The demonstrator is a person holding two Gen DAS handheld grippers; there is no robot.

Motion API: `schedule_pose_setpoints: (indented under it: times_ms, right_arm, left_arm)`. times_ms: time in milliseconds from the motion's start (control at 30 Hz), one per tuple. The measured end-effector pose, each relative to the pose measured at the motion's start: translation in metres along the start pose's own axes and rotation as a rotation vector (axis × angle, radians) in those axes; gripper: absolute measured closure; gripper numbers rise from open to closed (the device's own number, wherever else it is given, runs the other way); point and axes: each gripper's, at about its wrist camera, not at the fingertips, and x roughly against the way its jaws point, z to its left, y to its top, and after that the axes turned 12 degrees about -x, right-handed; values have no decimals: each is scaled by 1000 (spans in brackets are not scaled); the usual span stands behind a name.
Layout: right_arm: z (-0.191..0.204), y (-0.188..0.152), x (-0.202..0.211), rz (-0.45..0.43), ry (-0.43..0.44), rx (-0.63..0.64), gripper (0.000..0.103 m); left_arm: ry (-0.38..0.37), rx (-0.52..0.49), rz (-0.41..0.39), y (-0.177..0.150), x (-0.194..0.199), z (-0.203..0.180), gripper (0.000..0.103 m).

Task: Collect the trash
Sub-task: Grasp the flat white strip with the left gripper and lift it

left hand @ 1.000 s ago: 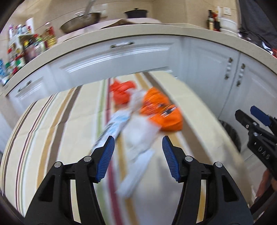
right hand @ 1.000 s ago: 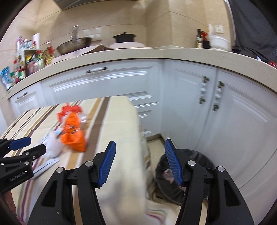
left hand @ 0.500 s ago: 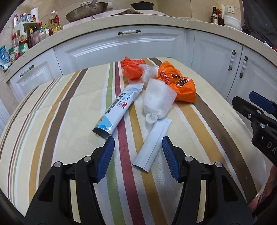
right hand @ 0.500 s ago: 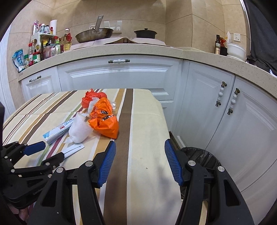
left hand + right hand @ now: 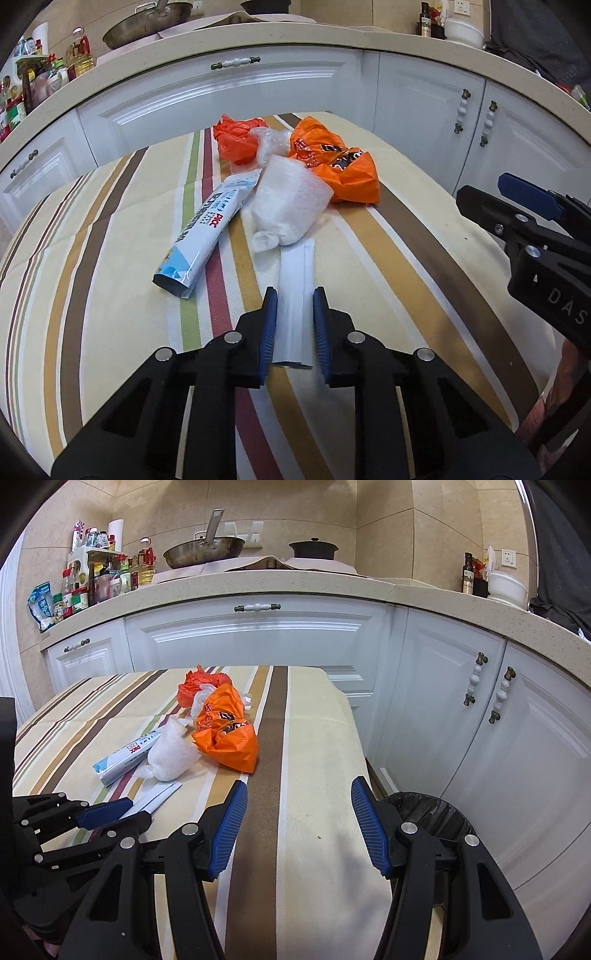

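On striped cloth [image 5: 110,229], flat white wrapper [image 5: 293,295], crinkled orange bag [image 5: 343,166]

White flat wrapper [image 5: 293,302] lies lengthwise between left claw's [image 5: 291,325] fingers

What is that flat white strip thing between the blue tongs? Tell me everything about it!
The white strip is a long, flat, glossy wrapper, like folded plastic or paper, with a crease along its length. It lies flat on the striped tablecloth. The left tongs straddle its near end; its far end reaches the bubbly white bag.
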Motion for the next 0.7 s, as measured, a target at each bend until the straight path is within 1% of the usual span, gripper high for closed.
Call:
schedule_pose_setpoints:
  times_ms: [100, 233, 533, 700]
  right_arm:
    - [1, 0, 0, 0, 4, 1, 45]
    - [7, 1, 0, 0, 14, 10, 45]
    - [34, 4, -7, 6, 62, 49, 45]
    - [56, 7, -14, 9, 97, 80, 45]
  left_arm:
    - [-24, 33, 2, -2, 3, 4, 84]
    - [-18, 57, -3, -4, 12, 10, 84]
    - [38, 145, -48, -8, 43, 38, 84]
    - [77, 196, -58, -10, 49, 60, 84]
